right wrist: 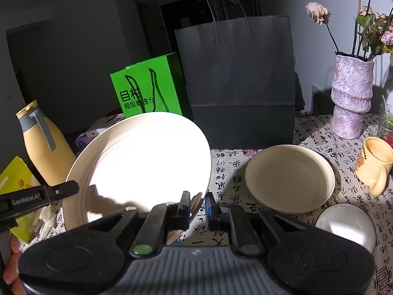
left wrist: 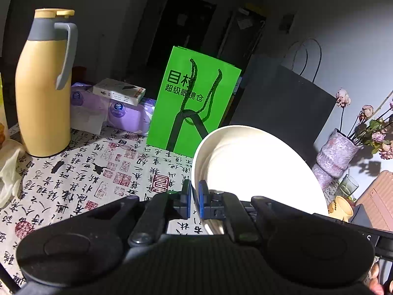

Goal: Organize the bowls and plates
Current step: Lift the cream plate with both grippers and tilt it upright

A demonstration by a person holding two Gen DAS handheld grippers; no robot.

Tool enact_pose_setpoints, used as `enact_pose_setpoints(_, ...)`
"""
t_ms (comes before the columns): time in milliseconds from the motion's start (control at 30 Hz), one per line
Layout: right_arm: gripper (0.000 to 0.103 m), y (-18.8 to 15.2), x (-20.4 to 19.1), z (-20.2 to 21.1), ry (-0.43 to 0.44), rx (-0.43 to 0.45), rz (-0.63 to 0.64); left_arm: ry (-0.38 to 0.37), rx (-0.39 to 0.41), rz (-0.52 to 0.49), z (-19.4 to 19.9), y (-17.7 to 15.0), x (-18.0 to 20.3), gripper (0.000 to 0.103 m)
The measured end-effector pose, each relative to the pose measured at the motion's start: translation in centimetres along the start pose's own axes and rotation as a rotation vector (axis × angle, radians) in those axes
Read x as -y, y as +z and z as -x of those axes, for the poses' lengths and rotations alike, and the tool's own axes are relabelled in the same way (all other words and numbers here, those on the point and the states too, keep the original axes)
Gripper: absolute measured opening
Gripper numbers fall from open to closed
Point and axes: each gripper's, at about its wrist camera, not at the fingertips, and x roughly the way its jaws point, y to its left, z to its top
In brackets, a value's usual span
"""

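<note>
Big plate (right wrist: 147, 162) held tilted above the surface (right wrist: 226, 172) by both grippers. Left gripper (left wrist: 195, 196): fingers nearly closed, pinching the rim at the plate's 8 o'clock. Right gripper (right wrist: 197, 205): fingers nearly closed on the rim at the plate's 5 o'clock. Small plate (right wrist: 289, 178) flat on the surface at 3 o'clock of the big plate, apart from it. Bowl (right wrist: 346, 223) at 5 o'clock of the small plate, mug (right wrist: 374, 163) at 3 o'clock.

Materials and finishes on the bench

The large plate (right wrist: 147, 162) looks like glazed ceramic, smooth and glossy; the small plate (right wrist: 289, 178) is more matt, with fine rings. The black bag (right wrist: 238, 86) is matt paper. The vase (right wrist: 351, 95) has a rough surface. The bench cloth (left wrist: 81, 172) is printed fabric.
</note>
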Motion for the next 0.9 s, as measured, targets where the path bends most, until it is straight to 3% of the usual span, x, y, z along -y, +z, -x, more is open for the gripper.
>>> enact_pose_setpoints(900, 0.012, -2.7, 0.4, 7.4, 0.058, 0.031, -0.004, 0.028, 0.056, 0.0, 8.5, -2.5, 2.4, 0.006)
